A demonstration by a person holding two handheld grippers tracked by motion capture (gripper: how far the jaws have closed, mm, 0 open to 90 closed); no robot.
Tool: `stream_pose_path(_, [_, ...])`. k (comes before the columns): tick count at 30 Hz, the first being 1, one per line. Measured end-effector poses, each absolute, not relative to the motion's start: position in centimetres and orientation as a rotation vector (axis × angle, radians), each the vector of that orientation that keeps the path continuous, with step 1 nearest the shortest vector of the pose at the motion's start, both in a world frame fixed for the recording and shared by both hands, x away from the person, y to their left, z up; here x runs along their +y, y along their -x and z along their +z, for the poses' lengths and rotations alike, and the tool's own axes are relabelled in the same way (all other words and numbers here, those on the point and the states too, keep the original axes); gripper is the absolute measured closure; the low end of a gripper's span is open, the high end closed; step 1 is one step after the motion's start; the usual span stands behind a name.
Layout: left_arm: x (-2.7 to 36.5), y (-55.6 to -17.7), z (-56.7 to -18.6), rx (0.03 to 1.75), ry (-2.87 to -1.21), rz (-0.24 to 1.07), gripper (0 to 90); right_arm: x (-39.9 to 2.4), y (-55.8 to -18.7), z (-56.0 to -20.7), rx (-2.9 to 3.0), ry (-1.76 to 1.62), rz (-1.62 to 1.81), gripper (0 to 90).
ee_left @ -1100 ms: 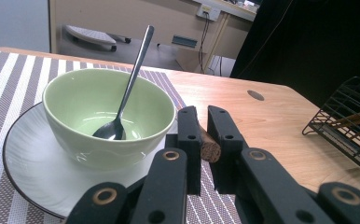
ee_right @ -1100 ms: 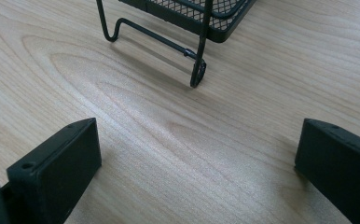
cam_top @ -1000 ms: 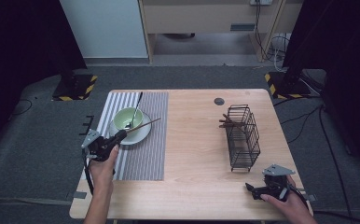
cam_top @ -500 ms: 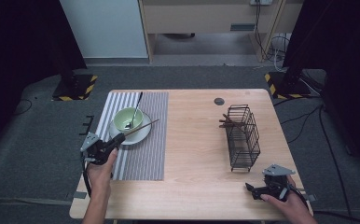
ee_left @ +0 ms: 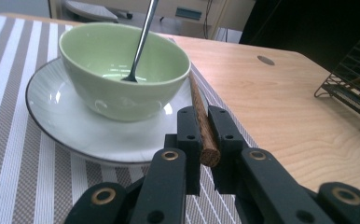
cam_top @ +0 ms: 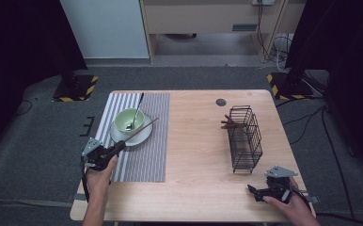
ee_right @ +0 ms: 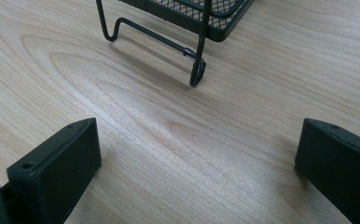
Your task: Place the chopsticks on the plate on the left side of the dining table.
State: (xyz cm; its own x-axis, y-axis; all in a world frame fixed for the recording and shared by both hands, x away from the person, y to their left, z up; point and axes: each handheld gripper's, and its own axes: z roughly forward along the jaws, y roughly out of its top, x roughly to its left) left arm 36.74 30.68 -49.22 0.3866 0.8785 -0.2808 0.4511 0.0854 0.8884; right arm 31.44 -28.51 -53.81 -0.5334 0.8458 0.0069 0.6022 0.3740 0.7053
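Wooden chopstick (ee_left: 201, 116) clamped between jaws of left gripper (ee_left: 204, 126), its far end slanting over white saucer (ee_left: 57, 116) beside green bowl (ee_left: 122, 70) (spoon (ee_left: 143, 39) leaning inside). Left gripper view alone reveals stick's cut end and saucer's dark rim; high view places it all on striped placemat (cam_top: 144, 146), table's (cam_top: 193, 141) left half. Right gripper (ee_right: 197, 172) low over bare wood at near right corner, jaws spread wide, foot of black wire basket (ee_right: 197, 70) just ahead. Basket holds more brown sticks (cam_top: 227, 123), seen from above. No readable writing.
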Motion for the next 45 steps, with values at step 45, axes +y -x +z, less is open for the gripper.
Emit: stream_pose_path(45, [32.0,-37.6,-52.0,1.293,-1.671,0.287,83.1,-28.6,-31.4,-53.8,2.284,-1.259,0.949,0.4])
